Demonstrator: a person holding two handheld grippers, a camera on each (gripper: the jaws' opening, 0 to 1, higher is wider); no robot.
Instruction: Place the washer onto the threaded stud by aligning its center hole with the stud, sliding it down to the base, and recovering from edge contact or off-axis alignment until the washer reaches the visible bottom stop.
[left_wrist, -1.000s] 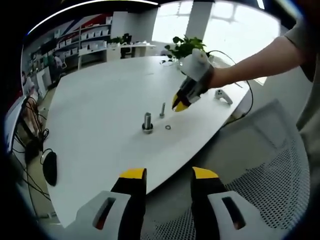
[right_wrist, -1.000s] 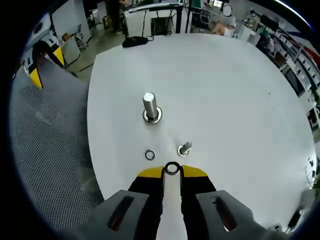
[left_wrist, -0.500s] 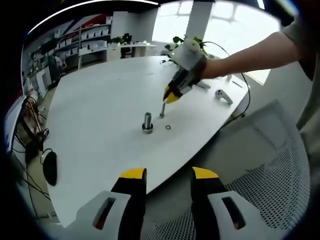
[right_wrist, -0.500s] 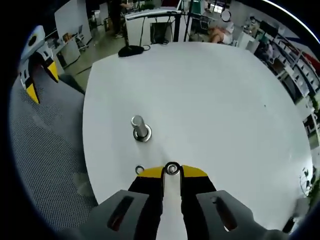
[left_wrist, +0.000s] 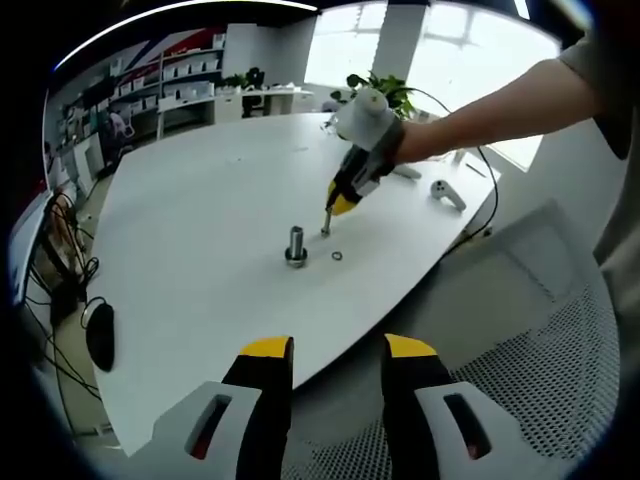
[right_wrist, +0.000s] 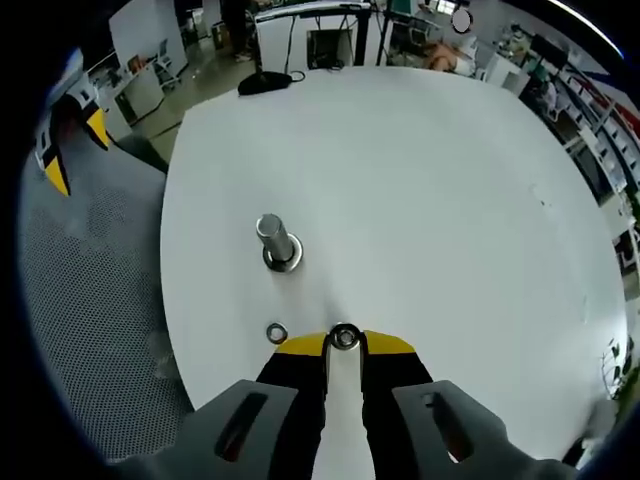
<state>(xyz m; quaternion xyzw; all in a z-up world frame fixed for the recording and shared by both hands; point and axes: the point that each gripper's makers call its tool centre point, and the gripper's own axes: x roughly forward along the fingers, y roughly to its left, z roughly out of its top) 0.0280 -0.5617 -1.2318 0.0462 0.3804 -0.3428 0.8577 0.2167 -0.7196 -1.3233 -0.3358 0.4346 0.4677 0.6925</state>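
White table (right_wrist: 420, 180) (loose washer (right_wrist: 276, 333) nearby)

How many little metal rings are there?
3. One washer is pinched in the right claw, one loose washer lies on the white table, and one sits around the big bolt's base. More may be hidden.
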